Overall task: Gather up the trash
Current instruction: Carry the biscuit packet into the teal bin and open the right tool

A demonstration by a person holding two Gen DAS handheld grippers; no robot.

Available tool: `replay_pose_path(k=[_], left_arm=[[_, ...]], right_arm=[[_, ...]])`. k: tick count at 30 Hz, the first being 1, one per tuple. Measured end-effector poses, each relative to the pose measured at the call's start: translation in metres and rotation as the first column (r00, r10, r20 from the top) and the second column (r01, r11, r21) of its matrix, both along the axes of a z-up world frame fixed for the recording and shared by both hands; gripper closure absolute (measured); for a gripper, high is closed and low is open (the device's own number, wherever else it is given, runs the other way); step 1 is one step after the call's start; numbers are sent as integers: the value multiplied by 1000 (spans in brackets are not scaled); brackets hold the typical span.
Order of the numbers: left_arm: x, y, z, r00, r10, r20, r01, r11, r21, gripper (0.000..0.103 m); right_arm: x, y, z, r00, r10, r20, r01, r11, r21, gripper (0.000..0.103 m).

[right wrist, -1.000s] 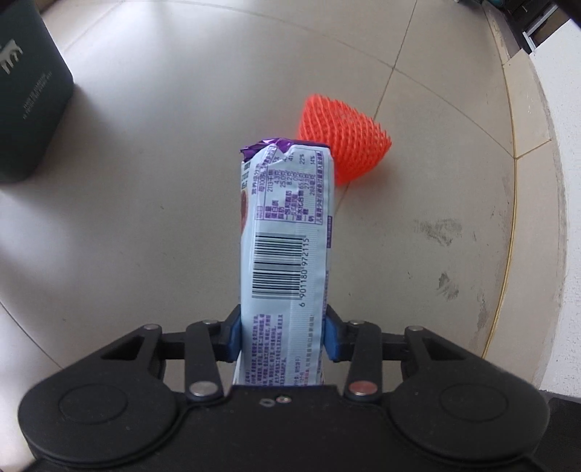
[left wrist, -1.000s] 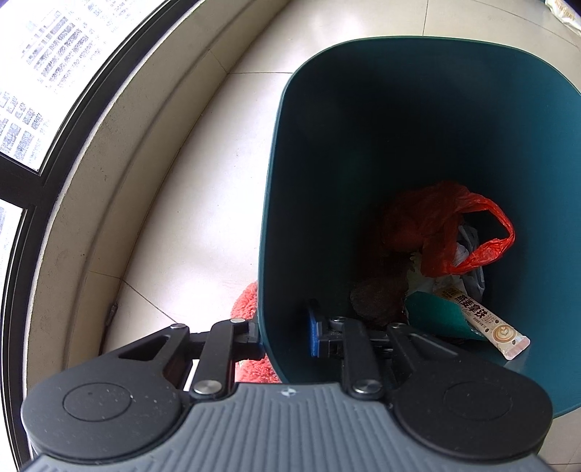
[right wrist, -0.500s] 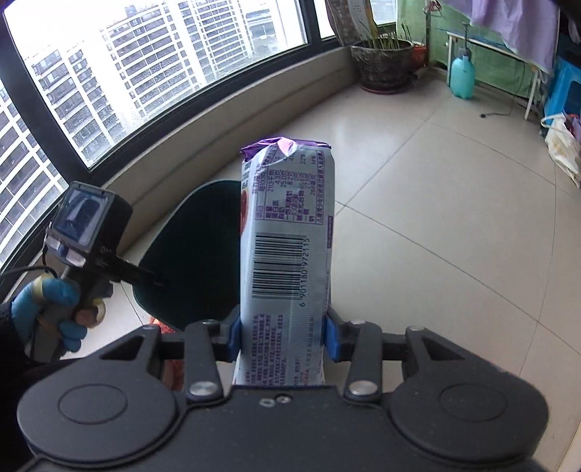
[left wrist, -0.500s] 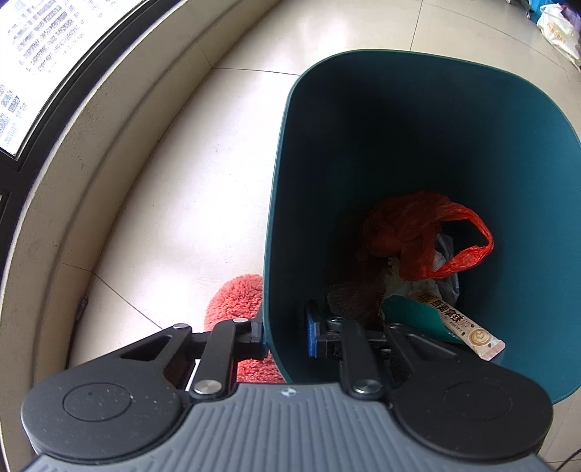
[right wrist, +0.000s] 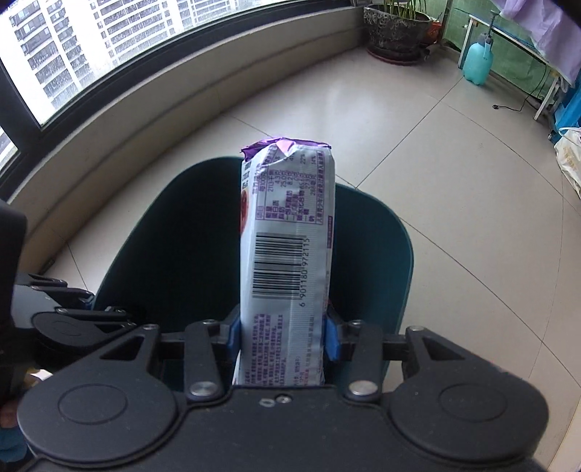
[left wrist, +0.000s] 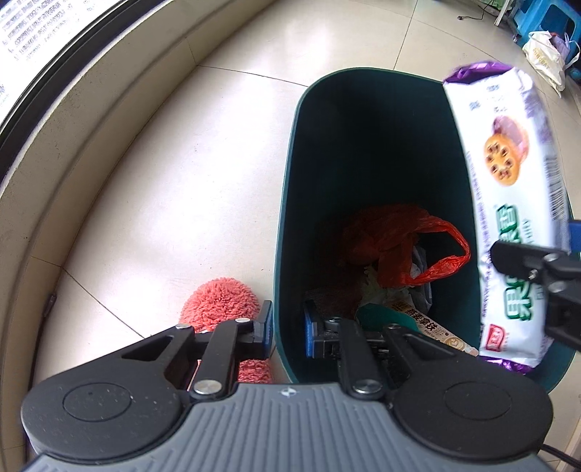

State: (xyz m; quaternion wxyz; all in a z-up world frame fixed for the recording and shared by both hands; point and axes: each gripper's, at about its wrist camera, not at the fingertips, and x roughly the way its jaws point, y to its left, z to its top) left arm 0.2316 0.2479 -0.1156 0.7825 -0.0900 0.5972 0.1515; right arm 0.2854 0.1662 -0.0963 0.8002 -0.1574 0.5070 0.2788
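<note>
I stand on a pale tiled floor (right wrist: 454,188), glossy with daylight from the curved window (right wrist: 109,43). Below the window runs a low beige ledge (right wrist: 174,119). At the ledge's far end sits a potted plant (right wrist: 397,31); right of the plant are a teal spray bottle (right wrist: 478,63) and a white table (right wrist: 508,36). Tower blocks show through the window.

White-purple biscuit packet (right wrist: 287,254) upright above the teal bin (left wrist: 363,152).

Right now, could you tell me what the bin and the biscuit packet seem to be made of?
Bin: probably moulded plastic, dark teal, smooth thin wall with a dull sheen. Biscuit packet: looks like thin glossy printed plastic film, wrinkled, crimped at its purple end.
</note>
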Motion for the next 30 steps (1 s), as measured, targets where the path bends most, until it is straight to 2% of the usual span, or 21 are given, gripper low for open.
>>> replay_pose_path(k=[10, 15, 18, 21, 28, 30], left_arm=[[-4, 9, 0, 1000, -7, 1, 7, 1000, -27, 87], [-3, 10, 2, 1000, -9, 4, 10, 999, -38, 87], [-3, 8, 1, 1000, -14, 4, 14, 999, -34, 87], [-2, 5, -3, 1000, -14, 5, 15, 999, -29, 87], [-1, 3, -6, 1000, -10, -2, 10, 1000, -24, 87], [0, 1, -6, 1000, -12, -5, 12, 1000, -20, 87]], right_arm=[[24, 33, -68, 998, 1, -68, -9, 993, -116, 61], [35, 38, -79, 997, -8, -80, -1, 994, -113, 55], [32, 37, -80, 997, -2, -76, -7, 994, -111, 50], [25, 35, -79, 997, 12, -72, -19, 994, -104, 38], [10, 9, -40, 999, 34, -37, -35, 999, -35, 35], [6, -3, -28, 998, 37, -42, -37, 999, 11, 34]])
